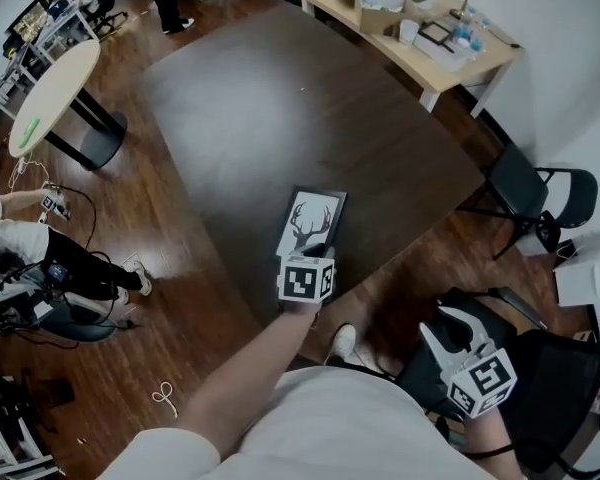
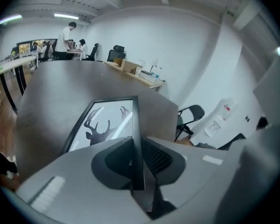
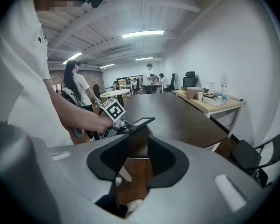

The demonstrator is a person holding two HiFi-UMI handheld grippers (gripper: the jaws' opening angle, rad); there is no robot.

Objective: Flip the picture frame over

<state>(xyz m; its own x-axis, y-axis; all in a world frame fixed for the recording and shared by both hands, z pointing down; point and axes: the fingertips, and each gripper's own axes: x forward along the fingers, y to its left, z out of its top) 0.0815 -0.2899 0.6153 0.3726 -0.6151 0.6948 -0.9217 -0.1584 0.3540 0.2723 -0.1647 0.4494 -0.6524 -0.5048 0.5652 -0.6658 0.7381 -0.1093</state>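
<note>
Jaws of right gripper (image 1: 442, 330) (image 3: 139, 143) stand apart with nothing between them; only floor shows through the gap. It is held low beside the person's body, off the table's near edge and well apart from the frame.

Left gripper (image 1: 318, 252) (image 2: 136, 158) is further out, over the near edge of the dark table (image 1: 280, 108), jaws clamped on the right-hand side rail of the picture frame (image 1: 310, 220) (image 2: 105, 122) (image 3: 141, 122). Frame is black and picture side up, showing a deer-head silhouette on white. It sits close to the table's near edge; the right gripper view shows it slanted, not flat.

Right of the table is a black folding chair (image 1: 525, 190). Far right, a light wooden desk (image 1: 490, 63) carries boxes and small clutter. Far left, a pale round table (image 1: 50, 93).
</note>
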